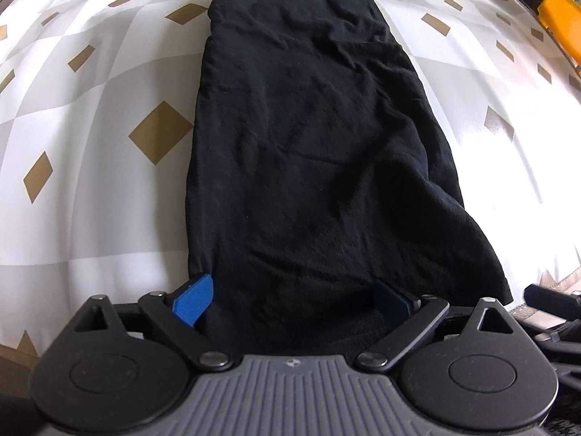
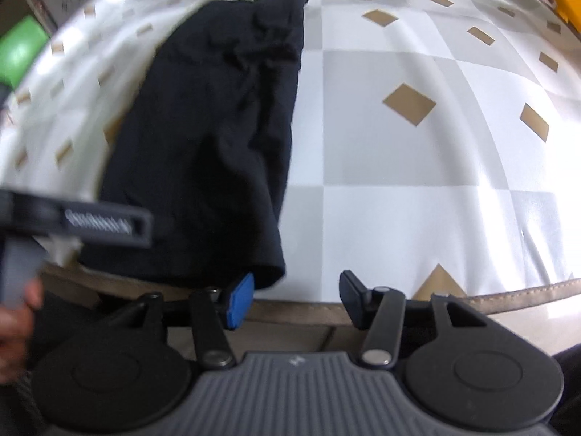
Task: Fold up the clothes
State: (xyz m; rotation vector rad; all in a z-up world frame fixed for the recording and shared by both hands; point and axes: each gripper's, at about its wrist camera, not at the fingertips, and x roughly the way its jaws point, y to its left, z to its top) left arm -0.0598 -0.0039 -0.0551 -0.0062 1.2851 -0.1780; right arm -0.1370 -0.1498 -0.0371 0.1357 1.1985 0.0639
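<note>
A black garment (image 1: 308,138), folded into a long narrow strip, runs away from me down the table (image 1: 90,218). My left gripper (image 1: 292,298) stands wide open at the garment's near end, one blue pad (image 1: 192,299) at the left edge and the other in shadow on the cloth; the cloth lies between them unpressed. In the right wrist view the garment (image 2: 214,138) lies to the left. My right gripper (image 2: 296,296) is open at the table's front edge, its left pad (image 2: 239,301) just below the garment's near right corner, nothing between its fingers.
The tablecloth (image 2: 417,145) is white and grey checks with gold diamonds, edged by a tan trim (image 2: 508,290). A yellow box (image 1: 559,25) sits beyond the far right edge, a green object (image 2: 21,51) at the far left. A hand (image 2: 18,312) holds the left gripper's body (image 2: 90,218).
</note>
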